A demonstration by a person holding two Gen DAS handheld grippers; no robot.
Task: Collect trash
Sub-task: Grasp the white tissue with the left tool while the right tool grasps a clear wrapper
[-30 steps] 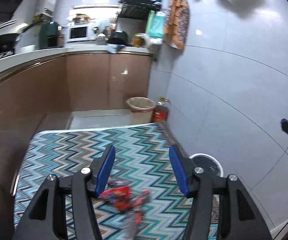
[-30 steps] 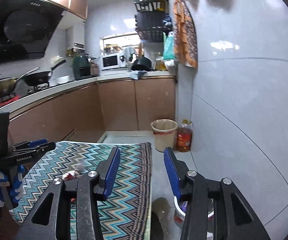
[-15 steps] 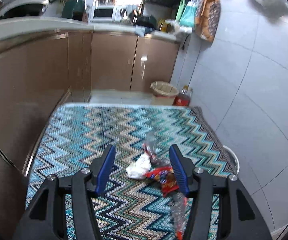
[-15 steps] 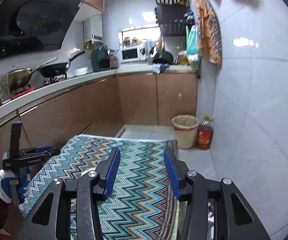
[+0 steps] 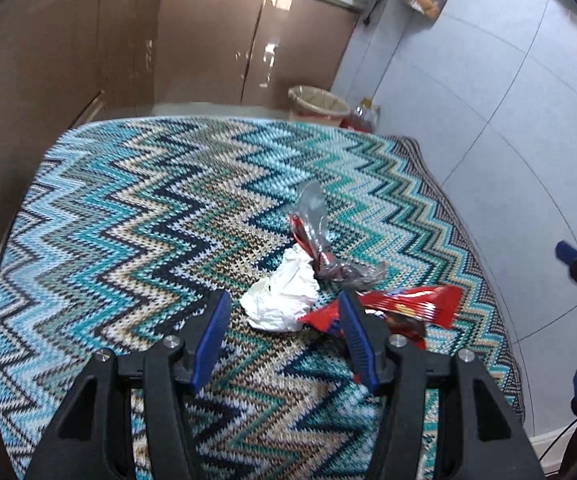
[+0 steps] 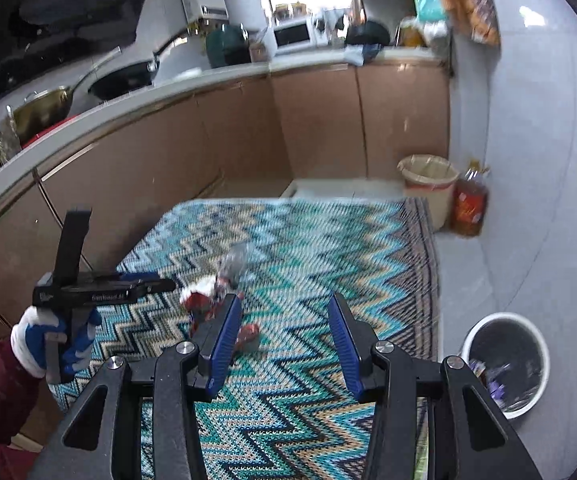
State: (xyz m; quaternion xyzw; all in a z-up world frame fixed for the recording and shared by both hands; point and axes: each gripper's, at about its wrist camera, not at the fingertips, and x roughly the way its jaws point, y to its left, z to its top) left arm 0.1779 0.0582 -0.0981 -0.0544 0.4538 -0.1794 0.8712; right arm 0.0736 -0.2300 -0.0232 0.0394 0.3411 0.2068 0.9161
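- Left gripper: jaws parted, nothing held; tissue lies just ahead between them, red wrapper beyond the right jaw
- Right gripper: parted, nothing held
- Tissue is judged light, soft, crushable; best pinched across its bulk

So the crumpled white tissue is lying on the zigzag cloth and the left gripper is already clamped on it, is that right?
Not quite. In the left wrist view the crumpled white tissue does lie on the zigzag cloth, but the left gripper is open just short of it, holding nothing.
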